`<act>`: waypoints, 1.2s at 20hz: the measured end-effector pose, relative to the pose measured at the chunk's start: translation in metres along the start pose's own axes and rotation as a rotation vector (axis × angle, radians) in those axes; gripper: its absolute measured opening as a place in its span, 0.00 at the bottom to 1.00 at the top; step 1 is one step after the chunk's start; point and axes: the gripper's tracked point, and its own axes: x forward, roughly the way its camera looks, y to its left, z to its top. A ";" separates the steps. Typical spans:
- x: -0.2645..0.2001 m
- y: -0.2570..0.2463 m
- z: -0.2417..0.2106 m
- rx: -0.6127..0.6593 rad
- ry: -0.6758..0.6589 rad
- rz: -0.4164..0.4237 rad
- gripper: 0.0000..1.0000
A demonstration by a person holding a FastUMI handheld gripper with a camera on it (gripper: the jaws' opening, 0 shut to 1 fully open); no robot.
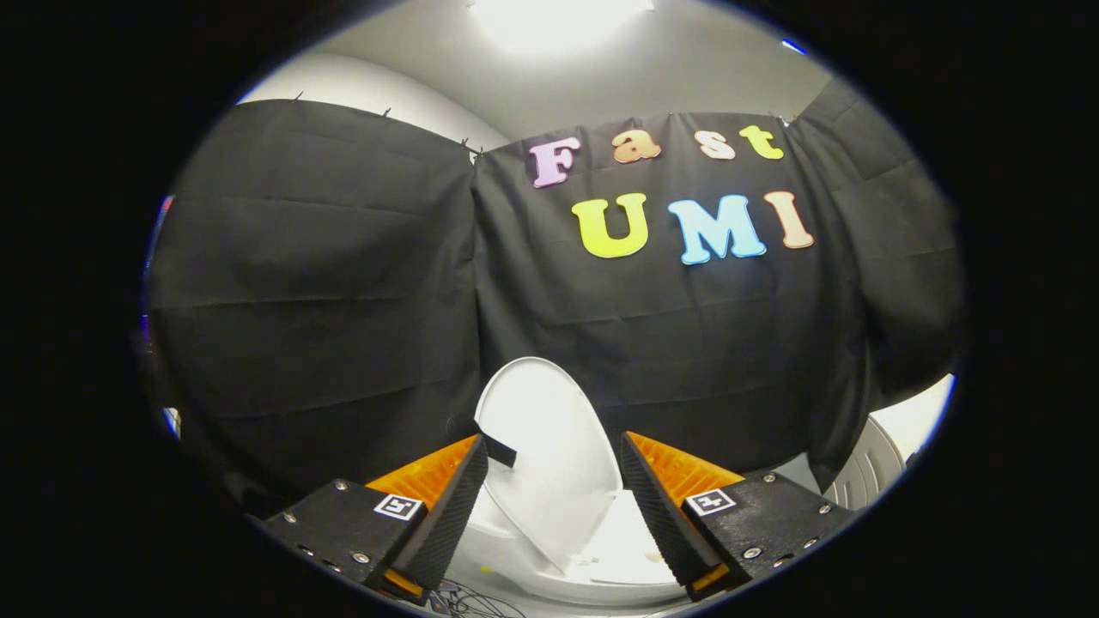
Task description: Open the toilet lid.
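"Jaws were wide apart on the gripper [554, 455], holding nothing."

"Where was the toilet lid [549, 446]?"

"It stood up, raised, just past the fingers, between them, over the white toilet [549, 575], near the far black cloth wall [343, 283]."

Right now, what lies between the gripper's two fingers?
In the gripper view, the raised white toilet lid stands in the gap of the open gripper, beyond the fingertips; neither finger presses on it.

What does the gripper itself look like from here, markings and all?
The gripper has two wedge-shaped jaws with ribbed inner faces, standing apart. Each is bolted to a black block with visible screws and a small square black-and-white marker tag on top. Thin cables trail beneath.
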 end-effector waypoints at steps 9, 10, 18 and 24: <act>-0.054 -0.079 0.008 -0.034 -0.080 -0.065 0.96; -0.057 -0.092 0.003 -0.025 -0.083 -0.082 0.96; -0.090 -0.155 -0.048 -0.066 -0.046 -0.142 0.95; -0.108 -0.169 -0.061 -0.050 -0.043 -0.156 0.96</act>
